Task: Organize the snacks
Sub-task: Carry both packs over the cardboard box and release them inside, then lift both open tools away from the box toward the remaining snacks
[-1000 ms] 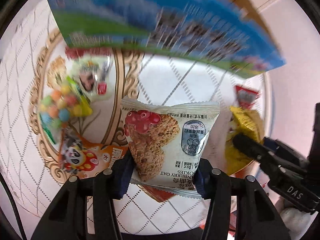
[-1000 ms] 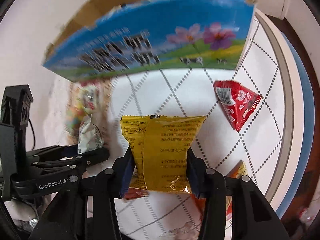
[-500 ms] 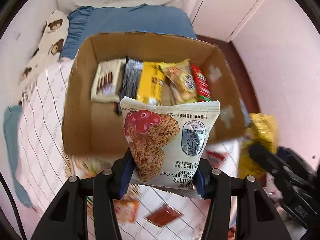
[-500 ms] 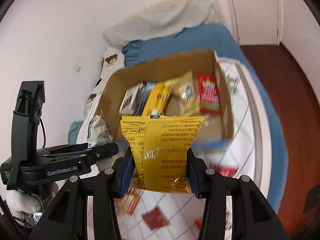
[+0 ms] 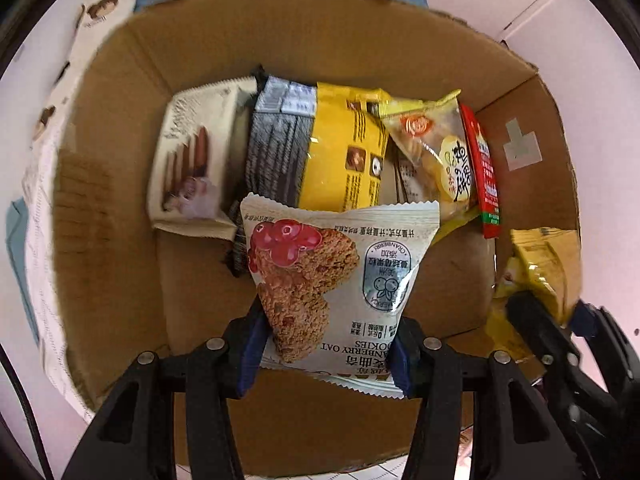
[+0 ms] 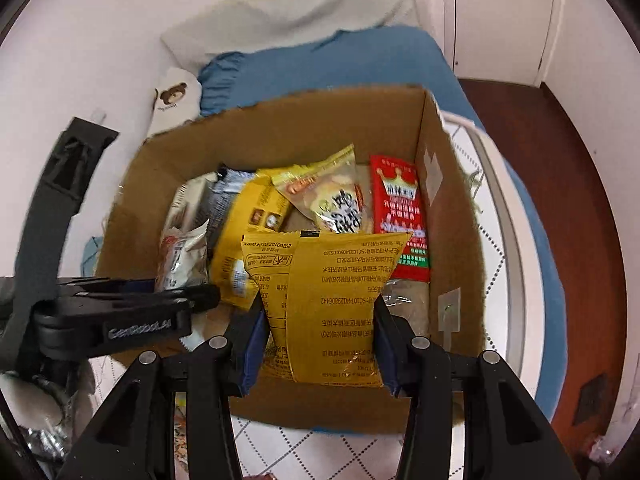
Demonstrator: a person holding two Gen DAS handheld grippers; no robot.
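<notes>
My left gripper [image 5: 326, 350] is shut on a white cranberry oat cookie packet [image 5: 332, 280] and holds it inside the open cardboard box [image 5: 112, 240], above its bare near floor. My right gripper [image 6: 318, 346] is shut on a yellow snack packet [image 6: 328, 308] and holds it over the box [image 6: 452, 240], near its front right. Several snack packets stand in a row at the back of the box: a cream one [image 5: 192, 168], a grey one [image 5: 276, 144], a yellow one [image 5: 344, 152] and a red one [image 5: 484, 172]. The right gripper with its yellow packet [image 5: 536, 268] shows at the box's right wall.
The box stands on a white table with a dotted diamond pattern [image 6: 320, 452]. A bed with a blue sheet [image 6: 340, 68] and a pillow lies behind it. A white door [image 6: 500, 20] and brown floor [image 6: 560, 160] are to the right. The left gripper's body [image 6: 100, 320] reaches in from the left.
Both grippers moved forward and down toward the box with their packets. The box now fills both views and the left packet has passed over its near wall.
</notes>
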